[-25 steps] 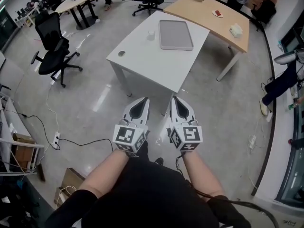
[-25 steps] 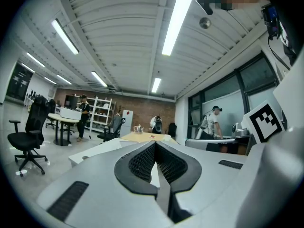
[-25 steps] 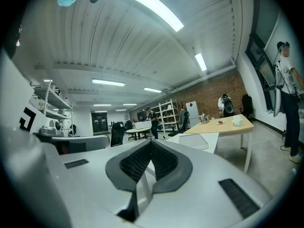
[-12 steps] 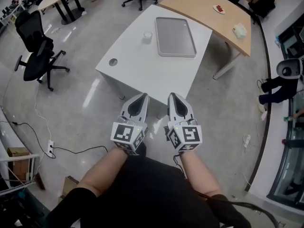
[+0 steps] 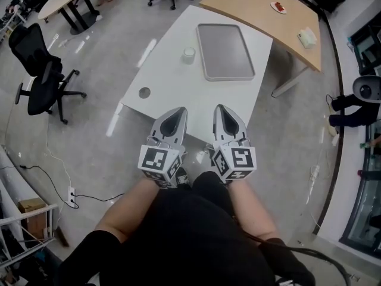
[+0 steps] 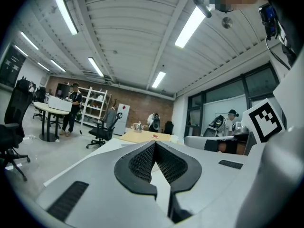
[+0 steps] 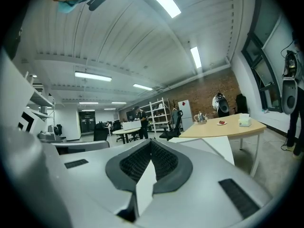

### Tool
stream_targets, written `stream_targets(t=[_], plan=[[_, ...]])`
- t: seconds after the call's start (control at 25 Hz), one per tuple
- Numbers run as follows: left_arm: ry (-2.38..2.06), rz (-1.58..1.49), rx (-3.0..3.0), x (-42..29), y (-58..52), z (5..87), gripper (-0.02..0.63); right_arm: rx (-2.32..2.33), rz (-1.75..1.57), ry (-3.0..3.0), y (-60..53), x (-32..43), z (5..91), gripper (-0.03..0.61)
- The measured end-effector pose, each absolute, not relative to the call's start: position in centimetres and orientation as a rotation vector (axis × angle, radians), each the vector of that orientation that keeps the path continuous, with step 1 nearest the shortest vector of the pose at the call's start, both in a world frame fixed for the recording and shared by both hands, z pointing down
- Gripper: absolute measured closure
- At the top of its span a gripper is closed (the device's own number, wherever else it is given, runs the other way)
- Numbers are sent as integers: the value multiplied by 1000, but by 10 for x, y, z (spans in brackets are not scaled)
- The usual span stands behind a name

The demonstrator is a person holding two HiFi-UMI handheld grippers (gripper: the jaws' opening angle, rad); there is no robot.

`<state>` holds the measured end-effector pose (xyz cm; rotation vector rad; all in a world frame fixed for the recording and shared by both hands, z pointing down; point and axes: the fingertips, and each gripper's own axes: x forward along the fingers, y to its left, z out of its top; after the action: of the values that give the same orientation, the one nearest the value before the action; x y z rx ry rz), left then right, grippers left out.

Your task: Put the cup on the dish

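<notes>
A small clear cup (image 5: 189, 54) stands on the white table (image 5: 172, 82), just left of a flat grey tray-like dish (image 5: 225, 51). Both grippers are held side by side close to the person's body, at the table's near edge and well short of the cup. My left gripper (image 5: 177, 113) is shut with nothing between its pads, and my right gripper (image 5: 223, 110) is shut and empty too. In the left gripper view the left gripper's (image 6: 154, 144) pads meet at the tip. The right gripper view shows the right gripper (image 7: 151, 141) just as closed.
A wooden table (image 5: 268, 16) behind the white one carries a small red-filled plate (image 5: 278, 6) and a tissue box (image 5: 308, 37). A black office chair (image 5: 38, 76) stands to the left. A round cable hole (image 5: 144, 92) sits in the white table's near left corner.
The person has walked up to the white table, which now lies closer. Both grippers stay shut and side by side, now at the table's near edge.
</notes>
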<state>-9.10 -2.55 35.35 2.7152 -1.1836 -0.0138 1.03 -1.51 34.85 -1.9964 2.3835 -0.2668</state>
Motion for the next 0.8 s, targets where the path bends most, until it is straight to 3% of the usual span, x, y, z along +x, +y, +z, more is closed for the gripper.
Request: stream_targets(t=[0.8], plan=[[-1316, 97, 2621, -48, -189, 400, 609, -1864, -377, 2581, -191, 38, 415, 566]])
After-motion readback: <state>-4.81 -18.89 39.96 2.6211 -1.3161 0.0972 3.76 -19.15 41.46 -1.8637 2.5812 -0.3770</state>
